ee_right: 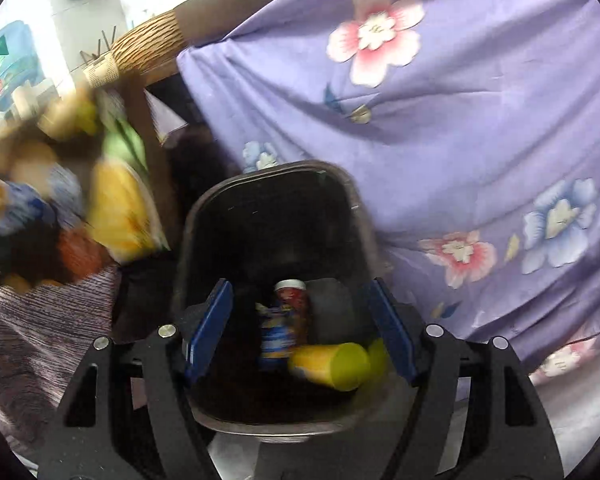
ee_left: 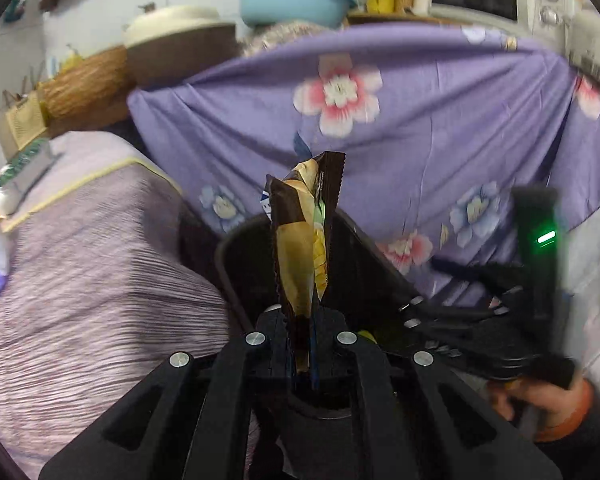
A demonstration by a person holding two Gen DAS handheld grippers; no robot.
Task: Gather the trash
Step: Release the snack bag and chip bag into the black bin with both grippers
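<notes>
**newbie_k:** Bin drop question. The left gripper [ee_left: 306, 344] has its fingers clamped on a brown and yellow crinkly snack wrapper [ee_left: 306, 240], which sticks up above the dark plastic trash bin [ee_left: 236, 264]. How should that release go?

**umi_dan:** Best bet is getting the wrapper's lower end past the rim before letting go. It's light and floppy, so dropped from the edge it'll probably flutter out onto the ribbed mauve cloth [ee_left: 100, 280] beside the bin. Tip it over the opening, then open.

**newbie_k:** And the right gripper [ee_right: 300, 338]?

**umi_dan:** Its blue-padded fingers [ee_right: 208, 336] stand wide with nothing between them, right above the bin mouth. Looks like its load is already in: inside lie a yellow-green plastic cup [ee_right: 336, 364] on its side and a red and blue printed can [ee_right: 286, 320] leaning next to it.

**newbie_k:** Anything in the way?

**umi_dan:** Mostly the right gripper itself, since it sits close over the same opening, so the two could bump. The purple floral sheet [ee_right: 480, 120] hangs just behind the bin, and the left one shows as a blur at the side of the right wrist view.
</notes>
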